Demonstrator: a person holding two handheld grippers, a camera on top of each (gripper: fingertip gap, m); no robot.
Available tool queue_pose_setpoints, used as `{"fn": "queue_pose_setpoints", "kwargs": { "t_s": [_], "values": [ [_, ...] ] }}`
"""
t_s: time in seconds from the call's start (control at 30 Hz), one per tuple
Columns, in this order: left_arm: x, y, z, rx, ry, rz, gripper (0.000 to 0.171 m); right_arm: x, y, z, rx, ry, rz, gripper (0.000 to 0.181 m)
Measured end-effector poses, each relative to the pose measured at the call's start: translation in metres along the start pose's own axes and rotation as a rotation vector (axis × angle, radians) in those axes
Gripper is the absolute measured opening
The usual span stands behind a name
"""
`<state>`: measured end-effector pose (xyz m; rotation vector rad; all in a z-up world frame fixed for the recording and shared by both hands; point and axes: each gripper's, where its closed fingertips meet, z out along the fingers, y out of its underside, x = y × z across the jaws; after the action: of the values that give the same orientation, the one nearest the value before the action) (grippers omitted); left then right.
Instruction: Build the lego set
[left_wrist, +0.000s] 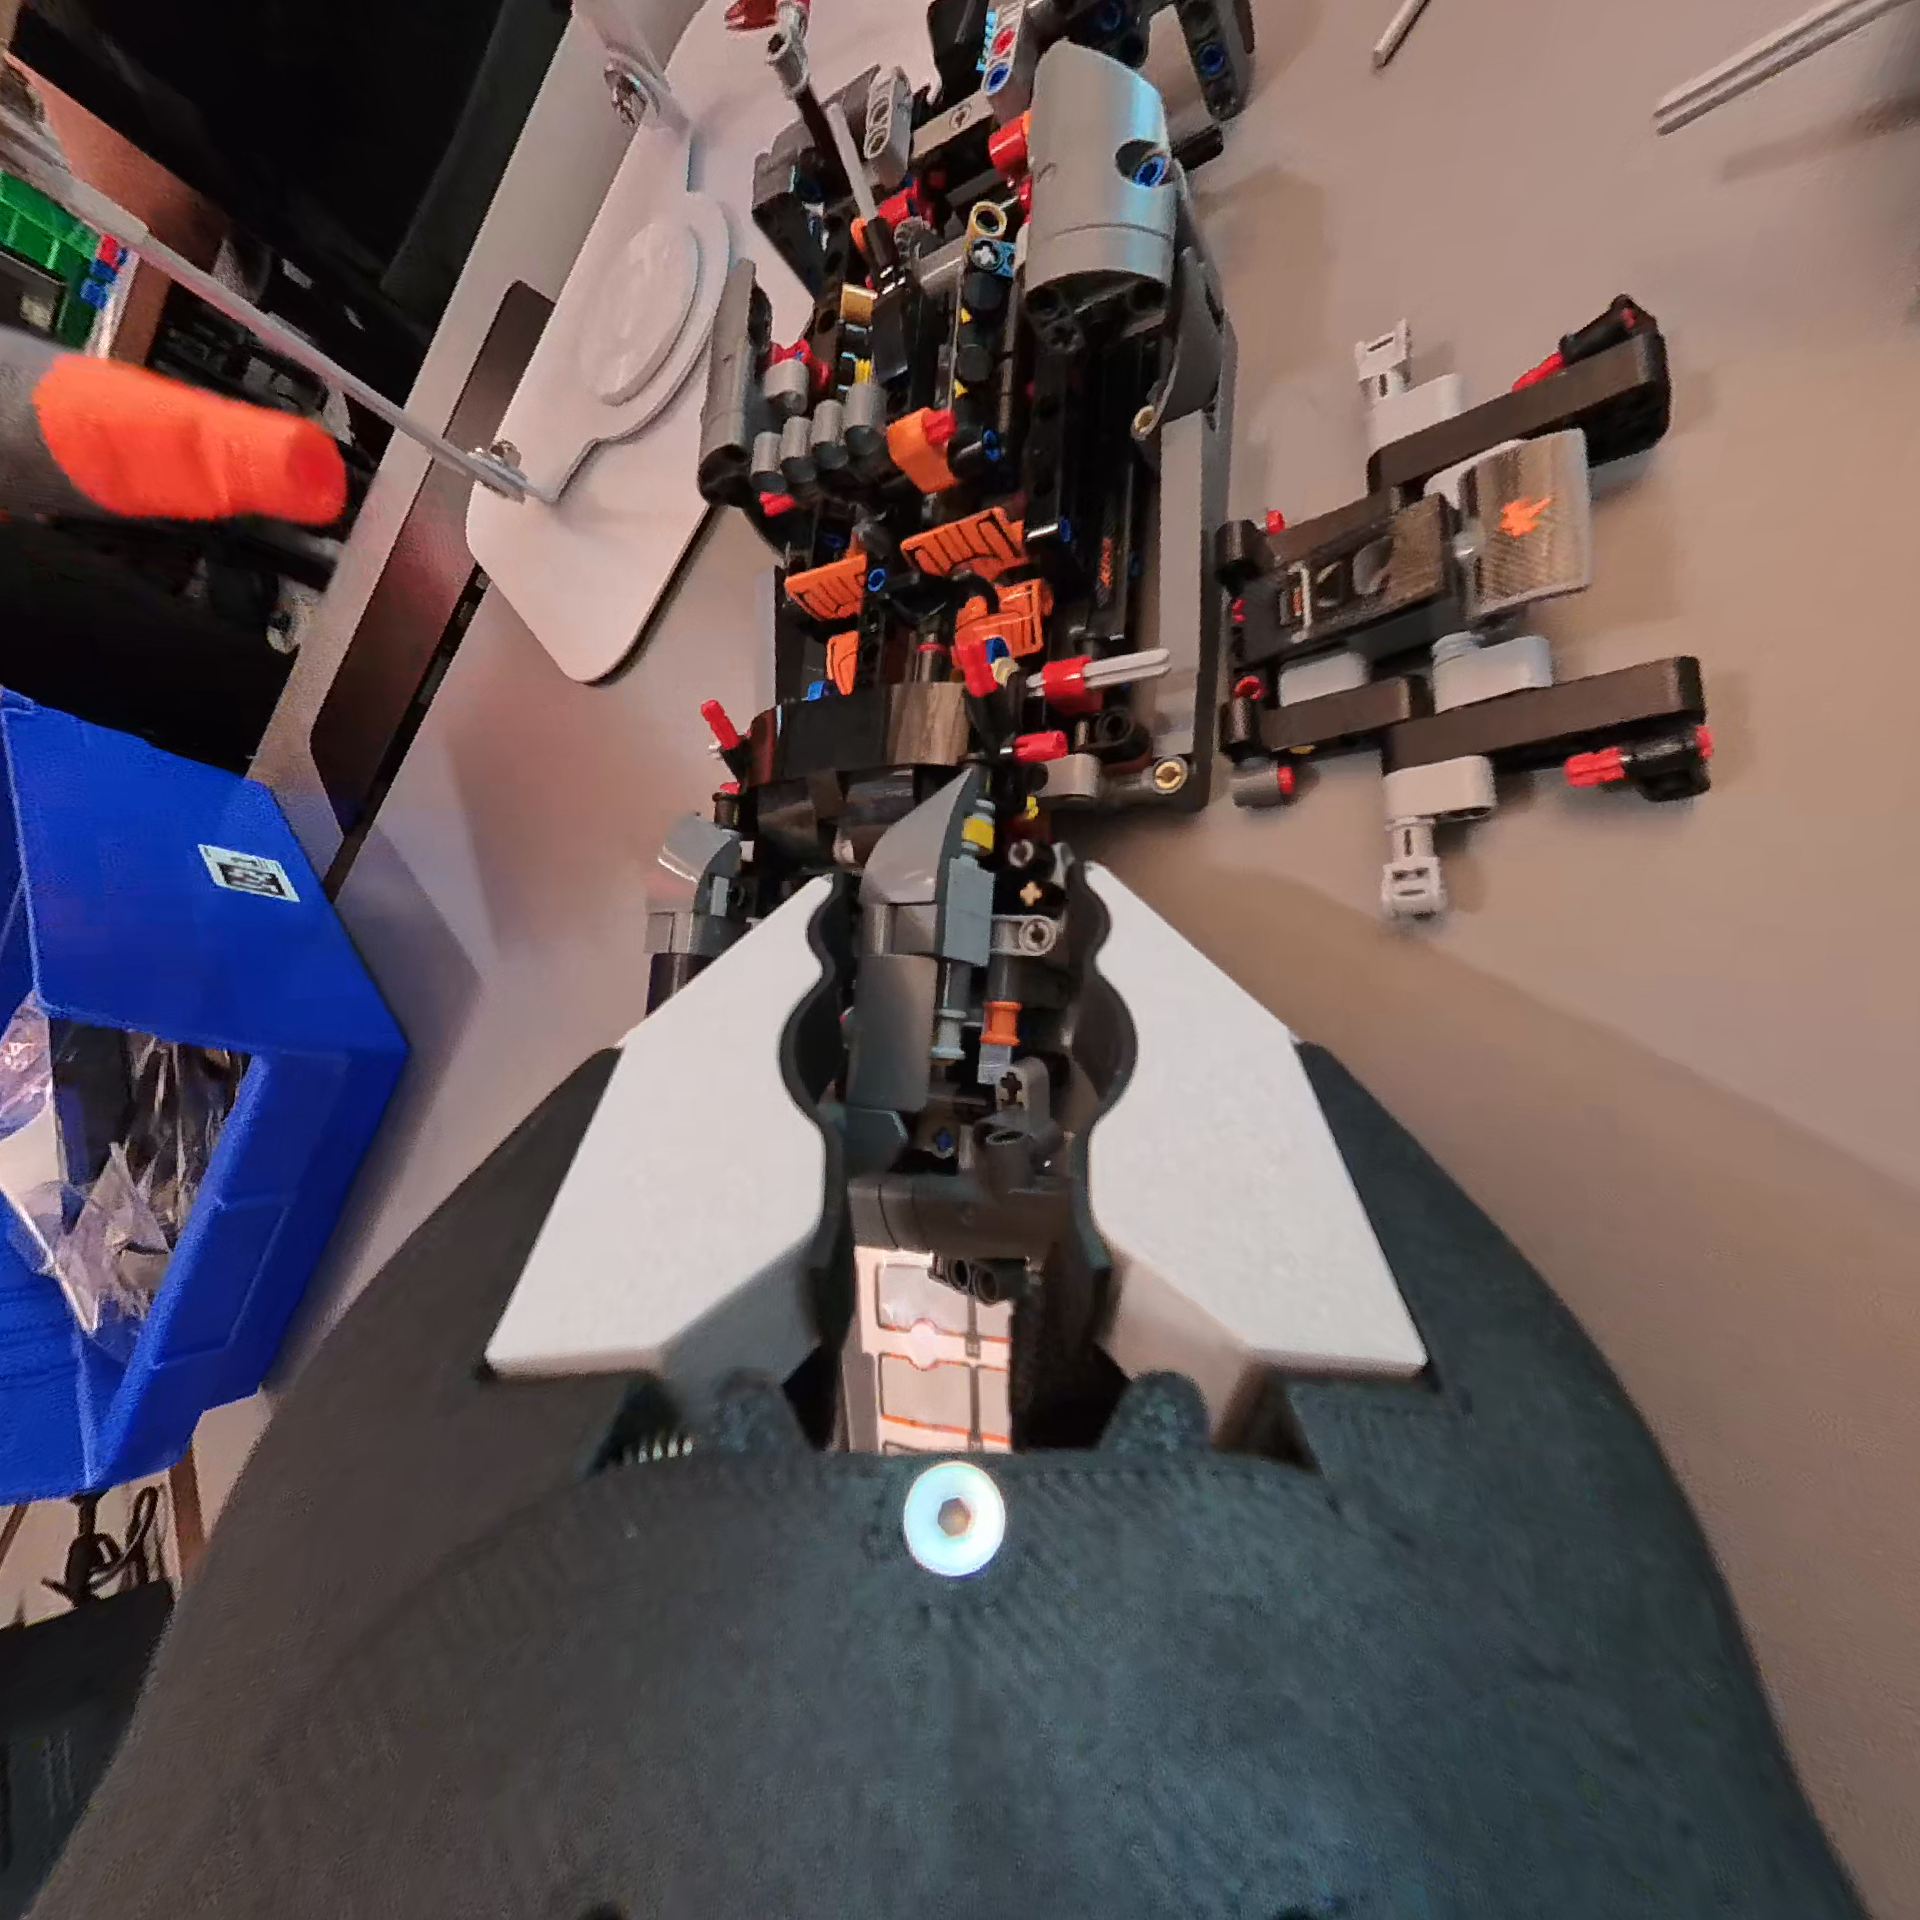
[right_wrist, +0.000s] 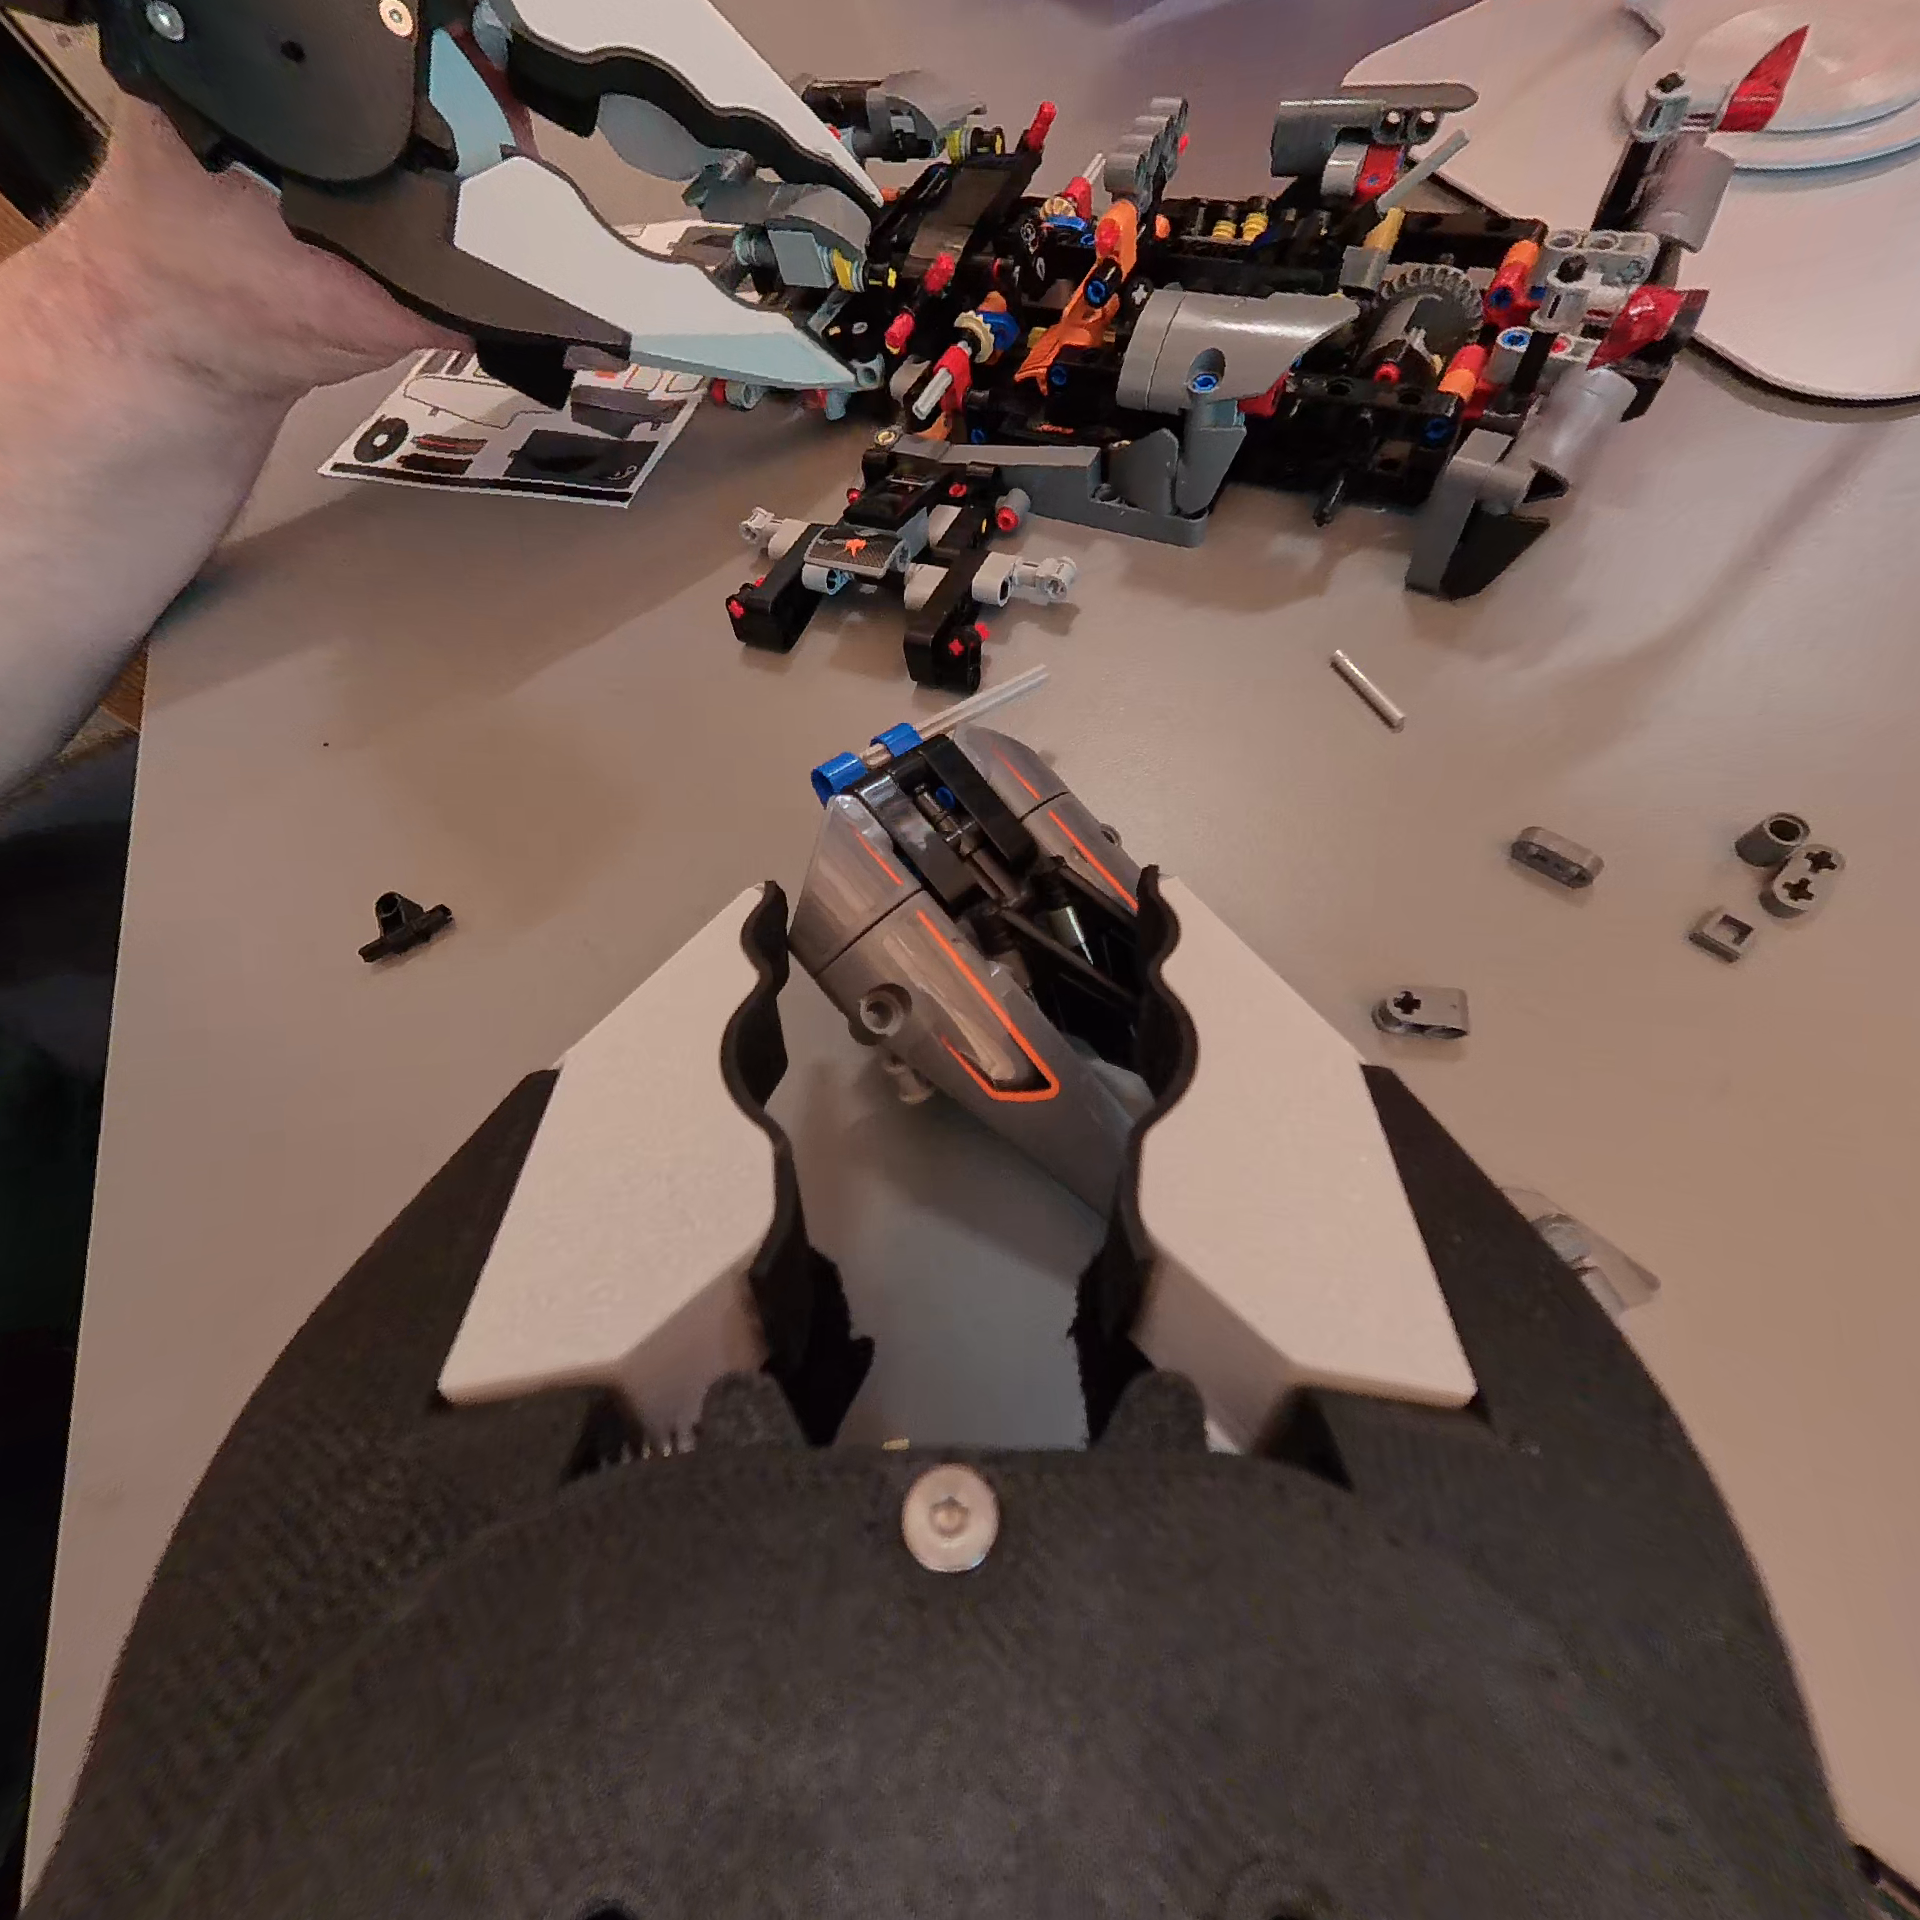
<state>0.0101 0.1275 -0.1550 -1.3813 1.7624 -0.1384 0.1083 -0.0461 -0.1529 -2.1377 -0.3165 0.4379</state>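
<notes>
The half-built lego car chassis (left_wrist: 966, 468) is black and grey with orange and red parts and lies on the grey table. My left gripper (left_wrist: 961, 883) is shut on its near end, which fills the gap between the fingers. In the right wrist view the chassis (right_wrist: 1195, 312) lies at the back, with the left gripper (right_wrist: 857, 286) clamped on its left end. My right gripper (right_wrist: 956, 894) is shut on a grey panel sub-assembly (right_wrist: 935, 966) with orange lines and blue pins, held in front of the chassis. A black and grey sub-assembly (right_wrist: 894, 582) lies between them; it also shows in the left wrist view (left_wrist: 1455, 613).
A sticker sheet (right_wrist: 509, 436) lies under the left gripper, held by a person's hand (right_wrist: 104, 416). Loose parts: grey axle (right_wrist: 1367, 689), black connector (right_wrist: 403, 925), grey pieces (right_wrist: 1555, 857) (right_wrist: 1787, 862) (right_wrist: 1421, 1011). Blue bin (left_wrist: 156, 1039), orange-handled tool (left_wrist: 187, 436) and white stand base (left_wrist: 613, 416) sit left. The left gripper's tips are roughly 20 cm from the right gripper's.
</notes>
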Motion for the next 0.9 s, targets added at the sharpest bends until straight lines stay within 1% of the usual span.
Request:
{"fn": "queue_pose_setpoints", "kwargs": {
  "t_s": [0.17, 0.2, 0.27, 0.5, 0.7, 0.8, 0.9],
  "values": [
    [-0.003, -0.002, 0.005, -0.001, 0.018, 0.019, 0.039, -0.001, 0.0, 0.0, 0.0, -0.006, 0.004, 0.066],
    [-0.004, -0.002, 0.006, -0.002, 0.022, 0.025, 0.039, -0.002, 0.002, 0.001, -0.011, -0.019, 0.01, 0.062],
    [-0.006, -0.002, 0.008, -0.001, 0.028, 0.028, 0.039, -0.003, 0.003, 0.002, -0.018, -0.026, 0.017, 0.06],
    [-0.017, -0.001, 0.02, 0.002, 0.041, 0.045, 0.041, -0.001, 0.003, 0.001, -0.015, -0.022, 0.024, 0.06],
    [-0.021, -0.003, 0.02, 0.004, 0.006, 0.046, 0.043, -0.002, 0.003, 0.002, -0.016, -0.016, 0.02, 0.059],
    [-0.018, -0.015, 0.009, 0.042, -0.01, 0.038, 0.047, -0.002, 0.003, 0.002, -0.018, -0.013, 0.014, 0.059],
    [-0.005, -0.041, -0.009, 0.117, 0.008, 0.041, 0.047, -0.002, 0.002, 0.002, -0.017, -0.02, 0.023, 0.058]
  ]
}}
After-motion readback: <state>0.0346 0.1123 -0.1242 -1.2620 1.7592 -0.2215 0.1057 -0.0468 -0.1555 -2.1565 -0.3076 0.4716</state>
